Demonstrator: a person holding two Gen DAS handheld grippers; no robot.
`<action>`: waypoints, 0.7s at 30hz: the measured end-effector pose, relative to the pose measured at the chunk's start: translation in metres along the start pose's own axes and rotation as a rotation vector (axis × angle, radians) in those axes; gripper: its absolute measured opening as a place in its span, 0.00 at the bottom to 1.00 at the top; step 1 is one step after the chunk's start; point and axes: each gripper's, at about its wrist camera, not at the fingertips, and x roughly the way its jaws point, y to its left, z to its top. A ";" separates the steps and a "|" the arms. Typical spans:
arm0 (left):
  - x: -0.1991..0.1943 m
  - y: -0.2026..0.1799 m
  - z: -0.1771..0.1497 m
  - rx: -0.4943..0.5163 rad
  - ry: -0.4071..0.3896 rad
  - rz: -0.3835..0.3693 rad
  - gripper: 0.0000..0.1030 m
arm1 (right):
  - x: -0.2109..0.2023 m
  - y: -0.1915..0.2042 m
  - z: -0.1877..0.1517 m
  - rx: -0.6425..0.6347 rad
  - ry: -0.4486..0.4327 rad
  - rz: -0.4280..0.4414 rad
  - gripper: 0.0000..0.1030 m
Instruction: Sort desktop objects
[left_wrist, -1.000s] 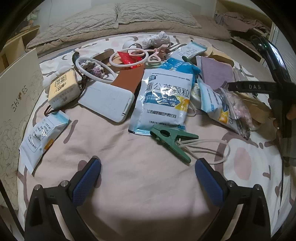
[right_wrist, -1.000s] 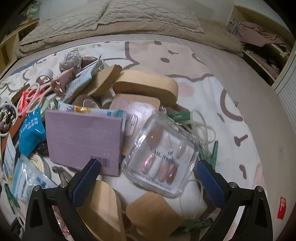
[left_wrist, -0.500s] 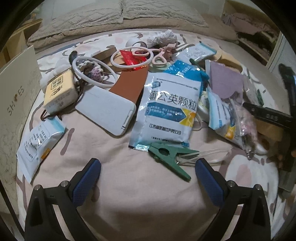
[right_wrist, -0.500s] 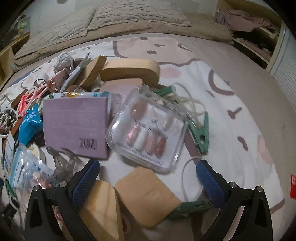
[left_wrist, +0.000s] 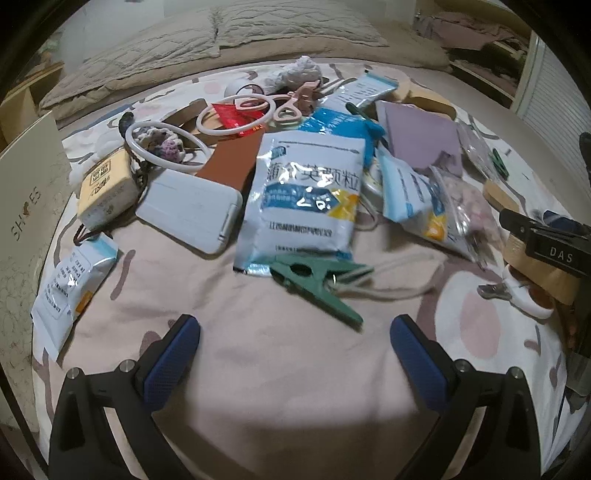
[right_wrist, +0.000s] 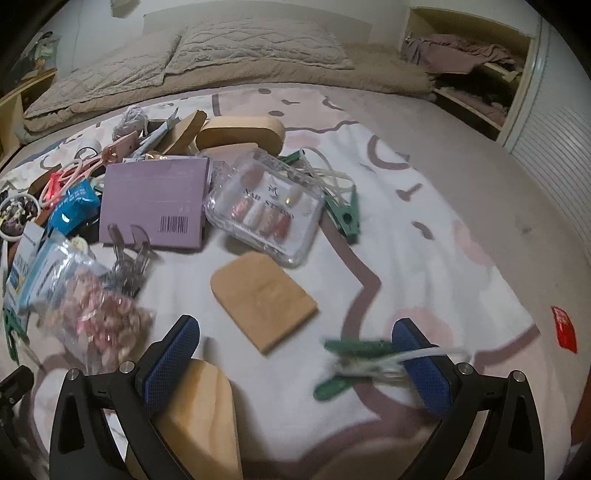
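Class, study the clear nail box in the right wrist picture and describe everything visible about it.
The clear nail box is a flat, rounded-corner case of transparent, glossy plastic. Inside, rows of pink, white and reddish press-on nails sit under a lid printed with dark lettering that seems to read "NAIL STUDIO". It looks closed and lies tilted on the bedspread. Its left edge meets the purple booklet, a green clothespin with pale cord lies along its right side, and a tan card lies just in front.
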 end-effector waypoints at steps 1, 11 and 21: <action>0.000 0.000 -0.001 0.002 -0.001 -0.001 1.00 | -0.001 -0.001 -0.002 0.008 0.000 0.005 1.00; -0.009 0.015 0.001 -0.092 -0.008 -0.089 1.00 | -0.012 -0.007 -0.020 0.063 -0.034 0.006 1.00; 0.007 0.011 0.032 -0.156 0.008 -0.078 1.00 | -0.015 -0.004 -0.022 0.040 -0.062 -0.030 1.00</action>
